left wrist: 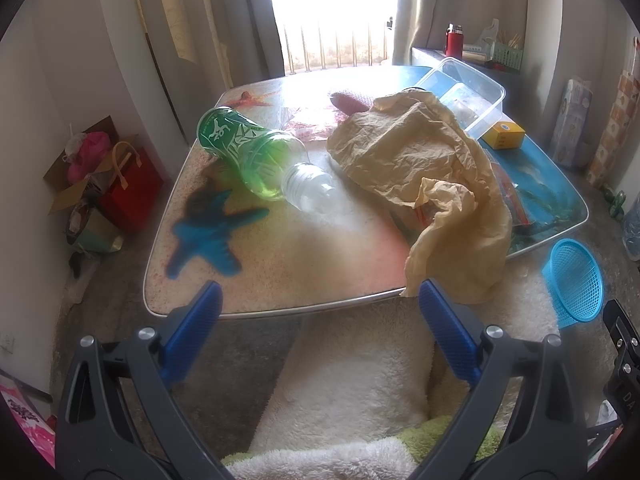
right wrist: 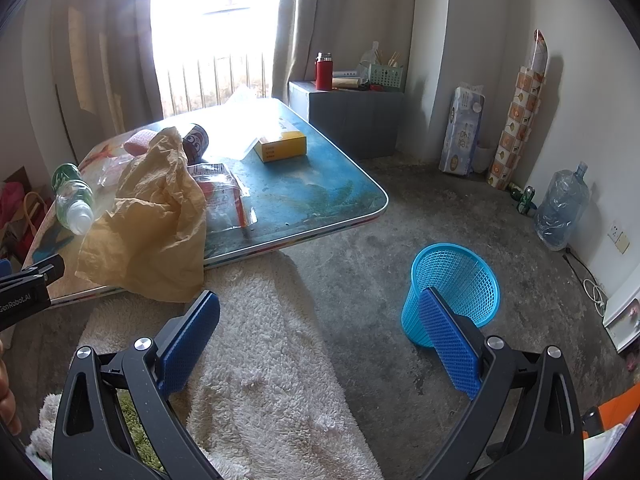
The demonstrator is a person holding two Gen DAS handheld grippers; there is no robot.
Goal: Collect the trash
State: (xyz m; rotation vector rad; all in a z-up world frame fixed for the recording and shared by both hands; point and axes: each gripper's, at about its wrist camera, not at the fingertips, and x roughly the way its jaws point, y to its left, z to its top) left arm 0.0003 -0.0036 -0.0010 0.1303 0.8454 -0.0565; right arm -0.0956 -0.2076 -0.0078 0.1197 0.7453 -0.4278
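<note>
A crumpled tan paper bag (left wrist: 424, 168) (right wrist: 156, 216) lies on the low table (left wrist: 280, 264) (right wrist: 312, 200) and droops over its near edge. A green plastic bottle (left wrist: 256, 152) (right wrist: 74, 200) lies on its side left of the bag. A clear wrapper (right wrist: 224, 196), a can (right wrist: 196, 142) and a yellow box (left wrist: 503, 134) (right wrist: 282, 146) lie further back. A blue mesh bin (left wrist: 576, 284) (right wrist: 452, 292) stands on the floor to the right. My left gripper (left wrist: 320, 304) is open just before the table edge. My right gripper (right wrist: 320, 312) is open above the rug, near the bin.
A clear plastic tub (left wrist: 468, 92) sits at the table's far right. A fluffy white rug (right wrist: 256, 360) covers the floor in front. Bags and boxes (left wrist: 104, 184) crowd the left wall. A grey cabinet (right wrist: 352, 120), tissue pack (right wrist: 462, 136) and water jug (right wrist: 560, 208) line the right side.
</note>
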